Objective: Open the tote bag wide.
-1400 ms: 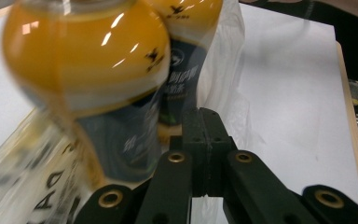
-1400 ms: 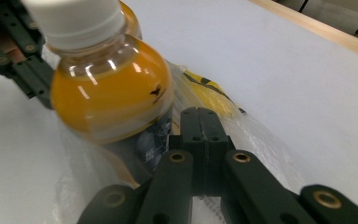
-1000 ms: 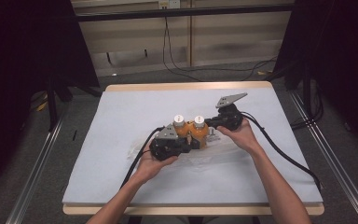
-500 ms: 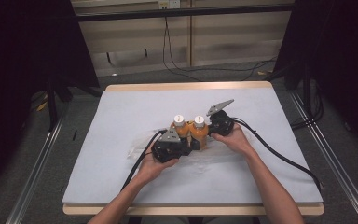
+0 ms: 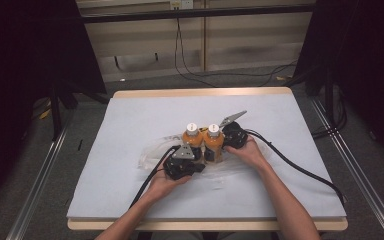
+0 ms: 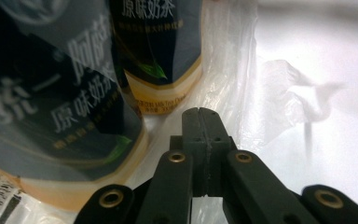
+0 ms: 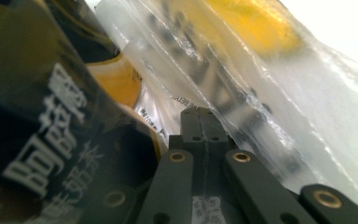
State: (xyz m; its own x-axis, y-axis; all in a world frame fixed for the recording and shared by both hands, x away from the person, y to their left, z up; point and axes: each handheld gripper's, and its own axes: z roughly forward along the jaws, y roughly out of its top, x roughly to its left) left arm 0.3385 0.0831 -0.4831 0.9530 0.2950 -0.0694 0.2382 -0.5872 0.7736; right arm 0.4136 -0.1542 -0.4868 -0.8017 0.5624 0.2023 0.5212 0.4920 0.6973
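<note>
Since a second ago, the right hand-held gripper [image 5: 228, 141] has come down and in from the right, ending close against the right bottle [image 5: 213, 143]. The left hand-held gripper [image 5: 196, 166] has sunk slightly toward the clear plastic bag [image 5: 152, 156] by the left bottle [image 5: 192, 141].

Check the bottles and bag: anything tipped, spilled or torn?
Nothing stands out. Both bottles stand upright, capped, side by side on the crumpled clear bag. No spill shows on the table. Whether the bag is torn is not discernible.
</note>
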